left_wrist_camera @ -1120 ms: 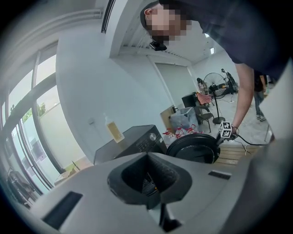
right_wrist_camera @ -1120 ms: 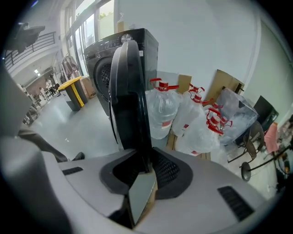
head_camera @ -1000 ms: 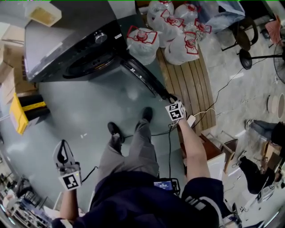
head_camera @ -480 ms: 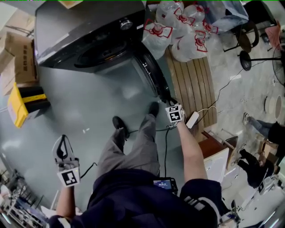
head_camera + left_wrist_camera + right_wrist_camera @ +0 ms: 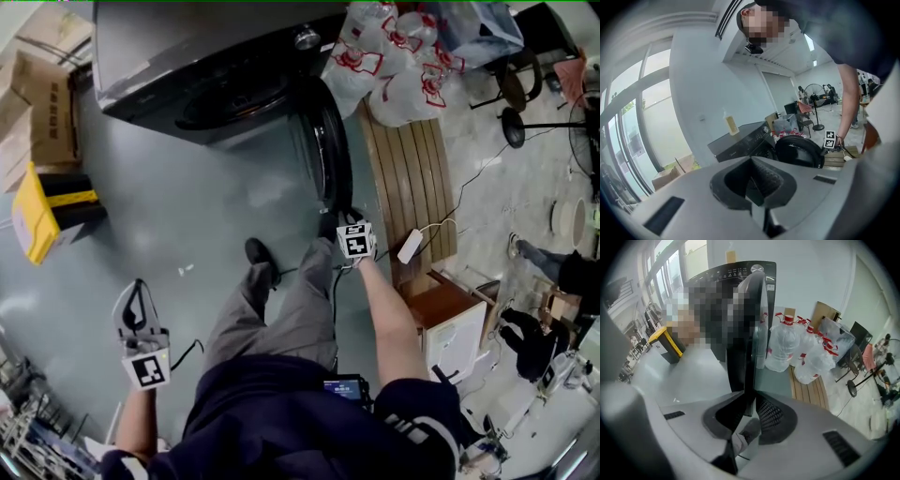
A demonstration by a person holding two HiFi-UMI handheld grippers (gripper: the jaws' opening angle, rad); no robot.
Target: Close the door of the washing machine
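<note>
The dark grey washing machine (image 5: 187, 56) stands at the top of the head view, its round door (image 5: 333, 155) swung out edge-on toward me. My right gripper (image 5: 351, 219) is shut on the door's free edge; in the right gripper view the door's edge (image 5: 747, 333) runs straight down between the pads of that gripper (image 5: 749, 413). My left gripper (image 5: 138, 286) hangs low at the left, far from the machine, shut with nothing in it. From the left gripper view the machine (image 5: 740, 140) and its door (image 5: 799, 152) show beyond the left gripper (image 5: 757, 187).
Several big water bottles (image 5: 394, 56) and a wooden slatted pallet (image 5: 412, 178) lie right of the door. A yellow box (image 5: 37, 220) and cardboard boxes (image 5: 42, 103) sit at the left. The person's feet (image 5: 261, 258) stand before the machine. A small wooden cabinet (image 5: 445, 314) is at the right.
The door has swung leftward toward the machine's front, and my right gripper has gone with it, still holding the edge. The left gripper stays low at the left.
</note>
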